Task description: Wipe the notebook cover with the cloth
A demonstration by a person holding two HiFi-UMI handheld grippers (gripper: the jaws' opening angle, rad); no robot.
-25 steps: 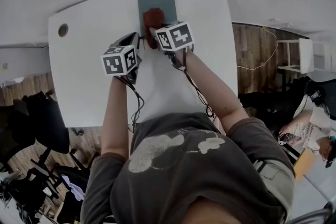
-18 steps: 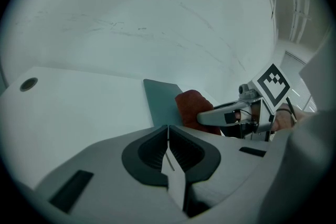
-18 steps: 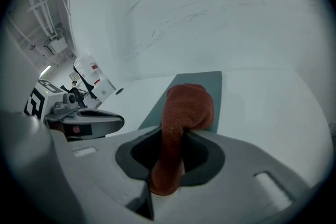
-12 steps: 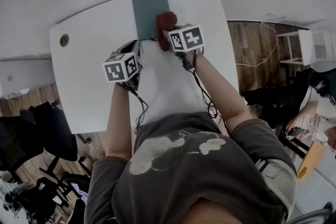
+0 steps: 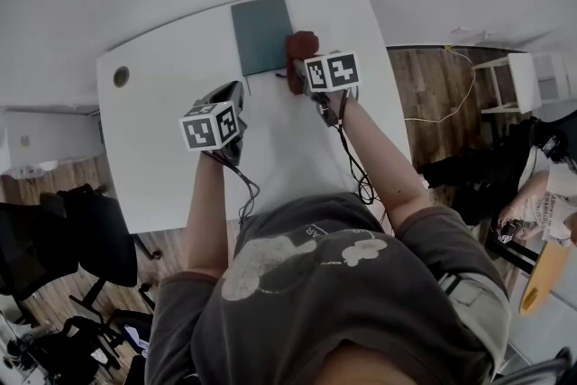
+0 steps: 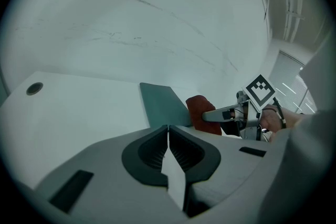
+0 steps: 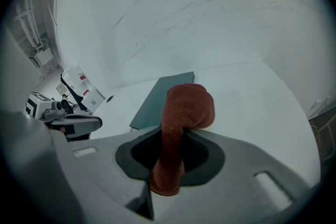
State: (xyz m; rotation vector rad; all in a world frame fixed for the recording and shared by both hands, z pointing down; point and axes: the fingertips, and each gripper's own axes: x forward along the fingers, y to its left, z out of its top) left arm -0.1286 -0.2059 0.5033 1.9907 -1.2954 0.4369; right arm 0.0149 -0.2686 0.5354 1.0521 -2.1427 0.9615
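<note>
A dark teal notebook (image 5: 262, 34) lies flat near the far edge of the white table (image 5: 162, 140); it also shows in the left gripper view as the notebook (image 6: 160, 105) and in the right gripper view as the notebook (image 7: 160, 96). My right gripper (image 5: 302, 72) is shut on a rust-red cloth (image 5: 301, 46), which hangs just right of the notebook, off its cover. The cloth (image 7: 181, 113) bulges out past the jaws. My left gripper (image 5: 233, 95) hovers near the notebook's near left corner, jaws shut with nothing between them.
A round cable hole (image 5: 121, 76) sits in the table's far left corner. Wooden floor (image 5: 433, 86) and a white shelf unit (image 5: 532, 81) lie to the right. Dark office chairs (image 5: 63, 239) stand at the left. A wall rises behind the table.
My right gripper has carried the cloth from on top of the notebook cover off to its right side. The left gripper has stayed near the notebook's near left corner.
</note>
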